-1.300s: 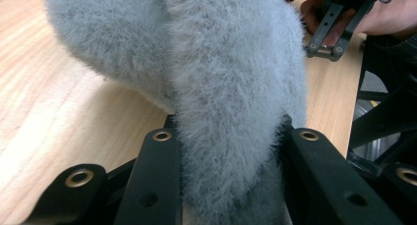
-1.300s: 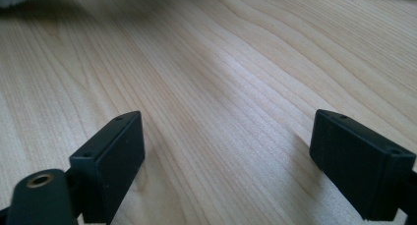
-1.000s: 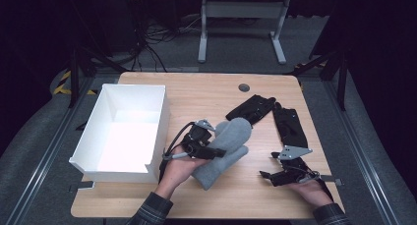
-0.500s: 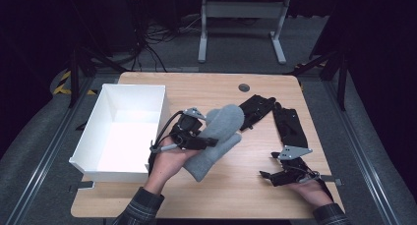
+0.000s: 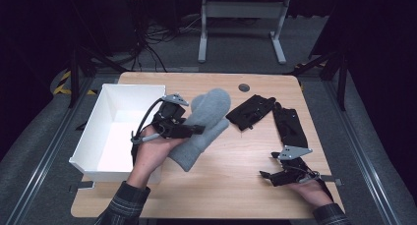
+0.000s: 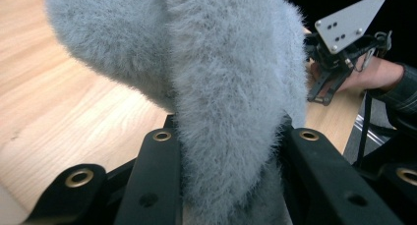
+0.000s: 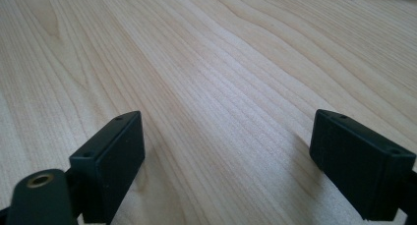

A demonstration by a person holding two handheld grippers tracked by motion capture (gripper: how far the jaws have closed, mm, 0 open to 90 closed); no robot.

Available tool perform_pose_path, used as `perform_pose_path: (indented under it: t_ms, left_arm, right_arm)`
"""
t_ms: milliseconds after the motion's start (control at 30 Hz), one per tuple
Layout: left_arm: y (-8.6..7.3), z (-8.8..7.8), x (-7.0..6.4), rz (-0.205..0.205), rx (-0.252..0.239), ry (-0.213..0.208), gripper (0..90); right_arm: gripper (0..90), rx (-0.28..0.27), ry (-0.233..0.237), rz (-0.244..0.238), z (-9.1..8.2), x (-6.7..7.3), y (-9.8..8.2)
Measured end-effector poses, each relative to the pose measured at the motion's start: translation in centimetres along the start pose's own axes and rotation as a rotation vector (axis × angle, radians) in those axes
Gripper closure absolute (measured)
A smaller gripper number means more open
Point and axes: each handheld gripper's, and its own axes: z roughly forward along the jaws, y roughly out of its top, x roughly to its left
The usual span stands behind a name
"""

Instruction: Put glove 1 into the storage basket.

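- Grey fleece is what your left gripper (image 5: pixel 196 130) has between its jaws: the grey mitten (image 5: pixel 204 126) is pinched at about the middle of its length.
- Your left hand (image 5: pixel 150 151) comes in from the bottom edge in the high view, the checked sleeve (image 5: pixel 123 205) at the table's near edge and the forearm angled up and a little right.
- That hand holds the gripper lying roughly level, jaws pointing right, just beside the right wall of the white box (image 5: pixel 93 136).
- In the left gripper view the two black jaws stand close on either side of the fleece (image 6: pixel 221 87), pressing it into a narrow waist; the mitten's bulk fans out above them.
- The mitten slants from its cuff end, low and near your left hand, up to the rounded tip toward the table's far side, over the wooden table (image 5: pixel 226 185).
- Your right hand (image 5: pixel 310 190) rests at the near right corner of the table, palm side up under its gripper.
- Your right gripper (image 5: pixel 268 168) lies low on the wood, pointing left, with its jaws spread wide and nothing between them; the right gripper view shows bare grain (image 7: pixel 221 87) between the two pads.
- Black gloves (image 5: pixel 251 112) lie well apart from both grippers, on the far right part of the table.
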Motion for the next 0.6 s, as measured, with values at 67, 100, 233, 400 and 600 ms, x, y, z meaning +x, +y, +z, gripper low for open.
perform_pose_path:
  t_ms: [67, 100, 233, 400, 600]
  left_arm:
    - [0.0, -0.7, 0.2, -0.004, -0.007, 0.008, 69.9]
    - [0.0, -1.0, 0.3, -0.009, -0.011, 0.009, 69.8]
    - [0.0, -2.4, 0.8, -0.022, -0.02, 0.025, 69.8]
    - [-0.3, -3.9, 1.7, -0.043, -0.034, 0.044, 69.8]
    - [-0.7, -5.5, 2.5, -0.068, -0.055, 0.069, 69.8]
  right_arm:
    - [14.0, 0.0, 0.0, 0.0, 0.0, 0.0, 0.0]
    - [14.0, 0.0, 0.0, 0.0, 0.0, 0.0, 0.0]
    - [14.0, 0.0, 0.0, 0.0, 0.0, 0.0, 0.0]
    - [14.0, 0.0, 0.0, 0.0, 0.0, 0.0, 0.0]
    - [14.1, 0.0, 0.0, 0.0, 0.0, 0.0, 0.0]
